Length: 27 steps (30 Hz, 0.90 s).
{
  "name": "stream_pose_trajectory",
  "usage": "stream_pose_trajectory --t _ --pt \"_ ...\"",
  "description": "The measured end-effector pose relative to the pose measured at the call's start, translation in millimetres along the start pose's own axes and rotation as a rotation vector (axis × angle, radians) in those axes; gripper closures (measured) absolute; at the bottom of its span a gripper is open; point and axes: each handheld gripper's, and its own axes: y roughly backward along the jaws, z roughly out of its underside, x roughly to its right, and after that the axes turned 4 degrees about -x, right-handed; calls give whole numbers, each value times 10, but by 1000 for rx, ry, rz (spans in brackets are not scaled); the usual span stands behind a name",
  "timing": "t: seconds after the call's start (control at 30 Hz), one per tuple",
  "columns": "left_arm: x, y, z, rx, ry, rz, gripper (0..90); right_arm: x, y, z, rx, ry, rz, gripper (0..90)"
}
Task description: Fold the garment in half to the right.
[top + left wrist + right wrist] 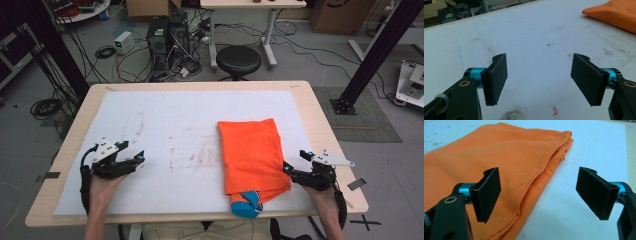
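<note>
Orange folded cloth (251,155) lies right of centre in the high view, on the white sheet (165,135) covering the table (320,130). Right gripper (296,165), at the lower right, sits just beside the cloth's right edge, jaws wide apart and empty; in its own view the hem runs between them. Left gripper (134,156), at the lower left, rests well apart from the cloth, jaws likewise spread. Blue fabric (246,204) protrudes at the cloth's lower end, its nature unclear. Both forearms are cut off by the bottom edge.

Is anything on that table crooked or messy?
The folded orange garment lies slightly askew, with a blue part poking out at its near end. The white table cover bears dark smudges. Nothing is spilled or damaged.
</note>
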Motion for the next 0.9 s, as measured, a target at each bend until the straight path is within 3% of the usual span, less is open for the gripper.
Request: stream_pose_trajectory --t 0.43,0.6,0.9 --pt "-284 304 205 -6 48 -65 296 5 38 -10 15 -14 -4 206" --pt "-295 318 192 9 60 -71 296 11 44 -10 16 -18 -5 206" --pt "-276 298 134 12 47 -65 296 17 56 -12 11 -22 -11 206"
